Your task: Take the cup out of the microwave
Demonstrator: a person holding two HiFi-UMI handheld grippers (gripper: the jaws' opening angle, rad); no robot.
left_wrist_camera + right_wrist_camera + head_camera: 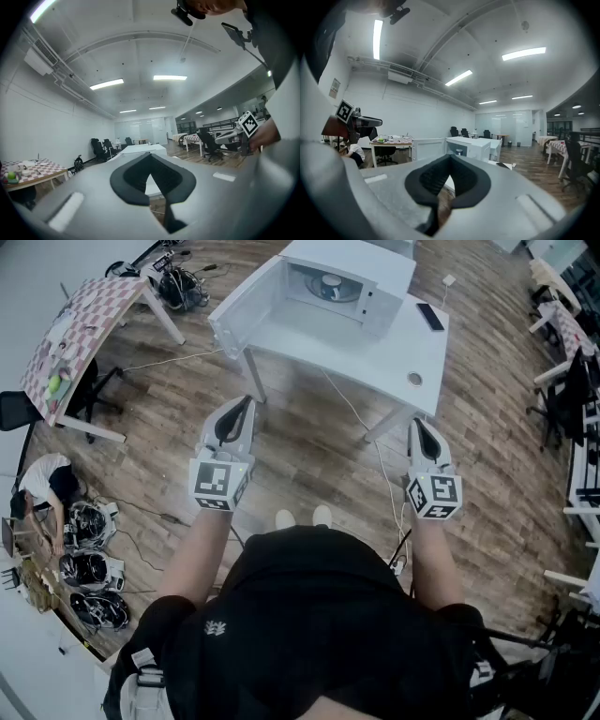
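Note:
A white microwave [347, 282] stands on a white table [375, 348] ahead of me, its door [246, 301] swung open to the left. Inside sits the cup [330, 285], small and pale with a dark top; in the right gripper view the cup [460, 151] shows in the open microwave [471, 146]. My left gripper [247, 401] and right gripper [415, 422] are held level over the wooden floor, well short of the table. Both are shut with nothing between the tips, as shown for the left gripper [150, 153] and the right gripper [450, 156].
A black flat object [430, 317] and a small round thing [414, 379] lie on the white table. A checkered table [80, 329] stands at the left, with a crouching person [42, 486] and dark gear on the floor. Cables [352, 413] run across the floor; chairs and desks line the right side.

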